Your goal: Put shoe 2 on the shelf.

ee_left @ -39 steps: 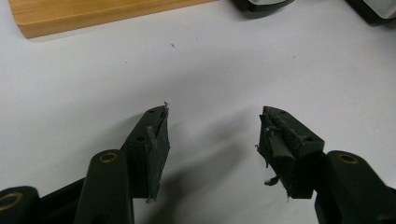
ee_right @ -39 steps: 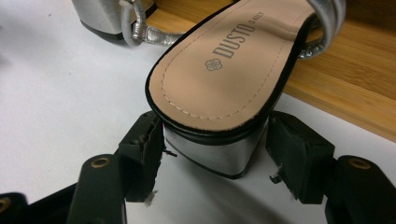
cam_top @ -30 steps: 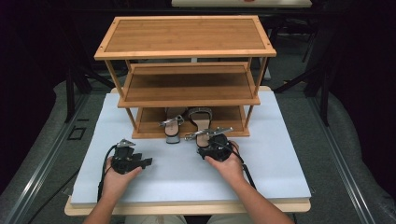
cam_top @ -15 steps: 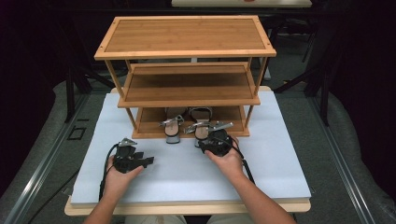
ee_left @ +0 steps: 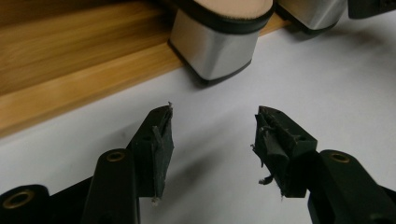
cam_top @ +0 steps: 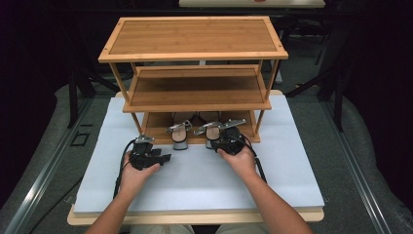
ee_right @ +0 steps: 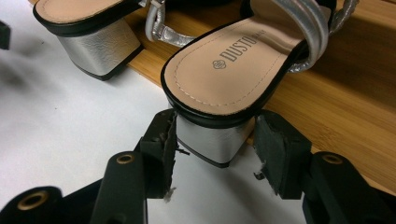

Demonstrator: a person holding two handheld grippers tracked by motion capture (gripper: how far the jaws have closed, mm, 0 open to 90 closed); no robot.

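Landmark: the wooden shoe rack [cam_top: 195, 73], three shelves, standing at the back of the white counter [cam_top: 292, 165].
Left claw [cam_top: 163, 158]: on the counter just in front of the rack's left front corner. Its jaws stand apart with nothing between them and have just been closing a little; in the left gripper view the left sandal's heel lies ahead of the tips, not touched.
Left sandal [cam_top: 180, 134]: on the rack's bottom shelf, left of middle, its silver block heel [ee_left: 215, 46] hanging over the shelf's front edge onto the counter.
Right sandal [cam_top: 214, 131]: beside it on the same shelf, right of middle, heel likewise out over the front edge.
Right claw [ee_right: 212, 140]: at the rack's bottom shelf front, jaws on either side of the right sandal's heel. They have just been closing; a gap remains on the right side, so not yet clamped.
Progress: both sandals sit on the lowest shelf; as I judge it, the right heel is about to be gripped, and any lifting or shifting of the pair is not yet done.
Change from a second ago: both hands have moved towards the rack; the right claw now brackets the heel.
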